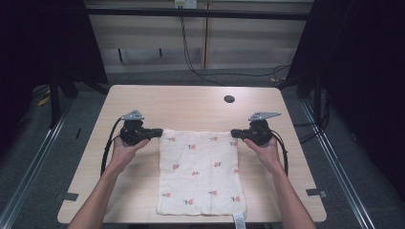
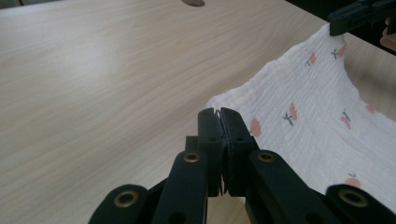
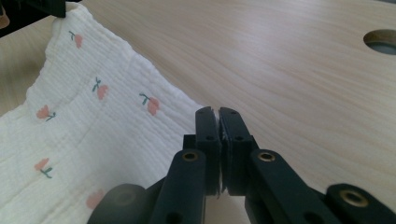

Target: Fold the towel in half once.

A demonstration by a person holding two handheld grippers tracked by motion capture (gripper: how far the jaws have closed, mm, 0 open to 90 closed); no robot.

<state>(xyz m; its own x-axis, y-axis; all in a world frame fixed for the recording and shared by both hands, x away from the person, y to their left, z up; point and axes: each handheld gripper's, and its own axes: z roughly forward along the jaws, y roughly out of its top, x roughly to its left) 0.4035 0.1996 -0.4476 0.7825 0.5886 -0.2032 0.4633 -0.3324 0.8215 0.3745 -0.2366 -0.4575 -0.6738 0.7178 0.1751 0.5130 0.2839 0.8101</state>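
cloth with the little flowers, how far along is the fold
Done: the left claw and right claw are each shut on a far corner of the cloth. In hand: that far edge is lifted off the table. Left: no fold made yet; the rest lies flat.

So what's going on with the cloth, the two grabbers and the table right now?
cloth: spread flat over most of its length, far edge lifted and stretched between the two grabbers.
left gripper: shut on the cloth's far left corner.
right gripper: shut on the cloth's far right corner.
table: bare wood beyond the cloth, with one round hole near the far edge.
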